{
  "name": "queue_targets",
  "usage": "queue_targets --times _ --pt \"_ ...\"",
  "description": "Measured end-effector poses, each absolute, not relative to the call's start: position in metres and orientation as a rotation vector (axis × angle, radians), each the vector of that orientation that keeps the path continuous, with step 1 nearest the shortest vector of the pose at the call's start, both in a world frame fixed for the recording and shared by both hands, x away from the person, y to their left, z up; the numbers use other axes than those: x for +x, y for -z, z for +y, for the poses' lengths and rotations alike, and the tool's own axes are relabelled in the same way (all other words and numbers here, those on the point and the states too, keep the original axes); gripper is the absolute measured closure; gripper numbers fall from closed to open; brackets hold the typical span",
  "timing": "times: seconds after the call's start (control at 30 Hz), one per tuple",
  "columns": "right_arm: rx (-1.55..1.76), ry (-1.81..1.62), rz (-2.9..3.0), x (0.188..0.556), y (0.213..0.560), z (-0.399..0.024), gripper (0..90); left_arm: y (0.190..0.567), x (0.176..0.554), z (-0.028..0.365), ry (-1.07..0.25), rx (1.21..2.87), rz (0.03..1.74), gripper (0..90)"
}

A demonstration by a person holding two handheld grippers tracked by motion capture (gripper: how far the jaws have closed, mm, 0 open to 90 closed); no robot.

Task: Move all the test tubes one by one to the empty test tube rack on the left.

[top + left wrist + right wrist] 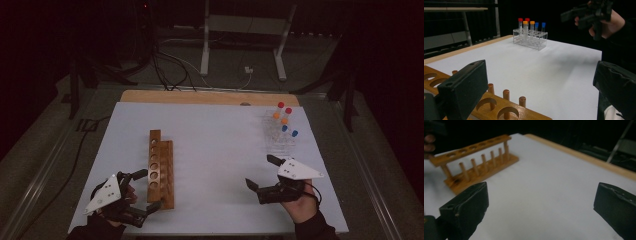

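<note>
2 grippers sit low at the near edge of the table [210, 125], each held in a hand, both with jaws spread wide and nothing between them. left gripper [145, 190] hovers at the near end of the wooden rack [161, 167]; in the high view 1 jaw lies by the rack's side near its top board and the other reaches toward its near end, and whether either touches the wood i cannot tell. in the left gripper view the rack's holes and pegs show just past the left jaw. right gripper [261, 172] is on the right side of the table, near its front, jaws pointing left and away, over bare white surface. the hand [300, 205] holding it comes in from the bottom edge in a dark sleeve.

further out, the wooden rack stands left of centre, its long side running away from the person, with a row of round holes on top, all unfilled. a clear rack [280, 137] stands at the far right, just beyond the right gripper, well apart from the wooden one. it holds 6 capped tubes [525, 28]: 2 red, 2 orange, 2 blue, all upright.
</note>
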State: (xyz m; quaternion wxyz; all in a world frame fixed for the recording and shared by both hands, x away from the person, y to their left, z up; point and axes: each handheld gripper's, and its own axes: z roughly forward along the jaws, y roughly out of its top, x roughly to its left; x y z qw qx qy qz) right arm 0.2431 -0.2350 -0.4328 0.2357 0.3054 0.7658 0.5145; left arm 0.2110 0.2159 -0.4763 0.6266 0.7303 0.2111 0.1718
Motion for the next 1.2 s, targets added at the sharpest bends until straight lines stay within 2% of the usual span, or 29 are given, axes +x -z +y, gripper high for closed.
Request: queue_targets --times 0.27,0.63,1.03,1.2 --pt "0.887 -1.412 1.985 0.268 0.415 -0.249 0.0 0.476 0.211 0.217 -0.397 1.669 0.484 0.5" --pt "1.166 -1.389 1.753 0.299 0.409 -0.29 0.0 0.476 0.211 0.218 -0.397 1.662 0.492 0.5" --pt "1.36 -1.258 1.713 0.325 0.428 -0.324 0.0 0.476 0.211 0.218 -0.398 1.658 0.497 0.6" --pt "1.434 -1.194 1.735 0.332 0.439 -0.329 4.1 0.476 0.21 0.218 -0.403 1.661 0.496 0.5"
